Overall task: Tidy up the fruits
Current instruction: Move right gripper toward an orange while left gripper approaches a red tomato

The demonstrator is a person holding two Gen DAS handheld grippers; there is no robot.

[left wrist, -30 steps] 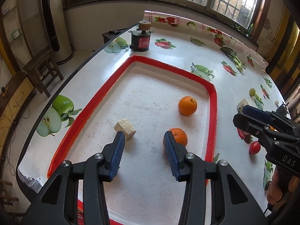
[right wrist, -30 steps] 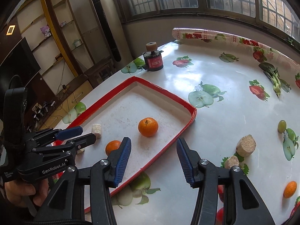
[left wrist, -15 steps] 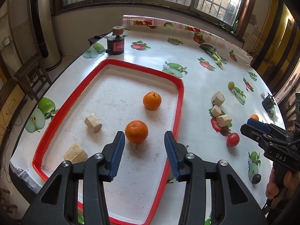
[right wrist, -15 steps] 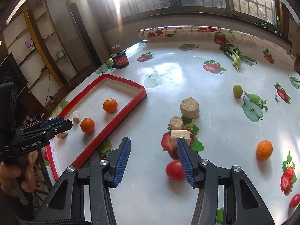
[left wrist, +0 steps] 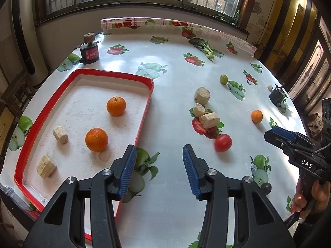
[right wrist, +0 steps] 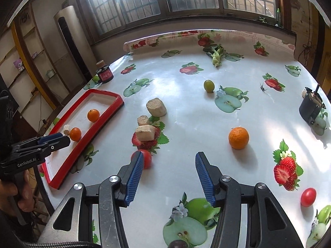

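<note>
Progress, left wrist view: tray (left wrist: 47, 111) on the counter (left wrist: 175, 78) holds two oranges (left wrist: 116, 106) (left wrist: 96, 139) plus two beige chunks (left wrist: 60, 134) (left wrist: 46, 166). Left outside: tomato (left wrist: 222, 142), third orange (left wrist: 257, 116), green grape (left wrist: 223, 79), three more chunks (left wrist: 202, 95) and a dark grape (left wrist: 265, 187) near the right tongs (left wrist: 278, 136). So roughly a third done, I'd judge. Left tongs (left wrist: 159, 172) gape wide, released, holding nothing, over bare counter just right of the tray edge.

Right wrist view: right tongs (right wrist: 169, 180) also wide open and empty. Tomato (right wrist: 145, 159) sits beside and partly behind the left finger; contact can't be told. Orange (right wrist: 238, 137) lies ahead to the right, apart. Second tomato (right wrist: 308, 194) at far right, grape (right wrist: 209, 86) farther back. Left tongs (right wrist: 54, 139) hover by the tray (right wrist: 86, 142), w/ nothing in them.
</note>
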